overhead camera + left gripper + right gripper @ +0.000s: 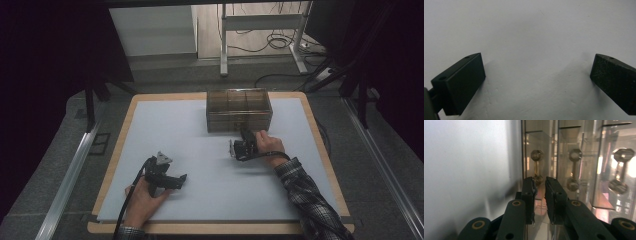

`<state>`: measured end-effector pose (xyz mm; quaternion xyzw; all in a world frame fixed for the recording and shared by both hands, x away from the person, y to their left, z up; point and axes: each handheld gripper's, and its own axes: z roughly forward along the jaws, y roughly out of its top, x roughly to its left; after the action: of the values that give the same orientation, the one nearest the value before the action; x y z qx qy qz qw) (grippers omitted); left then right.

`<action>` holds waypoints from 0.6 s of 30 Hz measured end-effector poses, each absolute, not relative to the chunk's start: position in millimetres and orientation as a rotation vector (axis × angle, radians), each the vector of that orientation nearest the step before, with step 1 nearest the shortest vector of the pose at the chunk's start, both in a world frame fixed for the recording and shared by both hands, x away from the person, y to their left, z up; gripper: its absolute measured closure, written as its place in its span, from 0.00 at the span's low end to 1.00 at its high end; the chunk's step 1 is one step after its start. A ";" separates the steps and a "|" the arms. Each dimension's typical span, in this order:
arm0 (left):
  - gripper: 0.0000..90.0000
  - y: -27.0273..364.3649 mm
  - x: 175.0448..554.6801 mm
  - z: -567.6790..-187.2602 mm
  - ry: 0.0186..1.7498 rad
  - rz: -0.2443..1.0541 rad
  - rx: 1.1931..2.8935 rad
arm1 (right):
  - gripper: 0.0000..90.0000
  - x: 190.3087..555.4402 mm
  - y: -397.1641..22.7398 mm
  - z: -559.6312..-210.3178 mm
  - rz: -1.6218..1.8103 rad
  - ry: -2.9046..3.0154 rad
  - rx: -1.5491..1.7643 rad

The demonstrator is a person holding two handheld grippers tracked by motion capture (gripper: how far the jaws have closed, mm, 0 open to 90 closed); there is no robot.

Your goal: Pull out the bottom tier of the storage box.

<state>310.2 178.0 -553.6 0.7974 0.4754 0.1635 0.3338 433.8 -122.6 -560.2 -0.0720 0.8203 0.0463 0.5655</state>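
At the left of the high view, the person's left hand (145, 197) is resting on the white sheet covering the wooden-edged table (116, 150), holding the black left gripper (172, 181) low over the sheet and well apart from everything else. In the left gripper view, that gripper's two black pads (465, 82) are standing wide apart with bare white surface between them. Further right, the transparent smoky-brown plastic drawer box (239, 110) is sitting near the table's far edge. The right hand (269, 145), coming out of a plaid sleeve (305, 192), is holding the black right gripper (246, 136) against the box's front. In the right gripper view, the right gripper (539, 185) is nearly closed, a narrow slit remaining, its tips at a small round drawer knob (537, 155); whether the pads are actually pinching the knob cannot be told.
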 end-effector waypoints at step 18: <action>0.00 177.9 310.2 -553.6 1.242 0.427 2.081 | 0.88 434.9 -115.6 -567.6 0.069 1.892 -0.167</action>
<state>310.2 177.9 -553.6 0.7973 0.4756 0.1634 0.3339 434.9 -115.6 -567.6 -0.0716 0.8098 0.0296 0.5815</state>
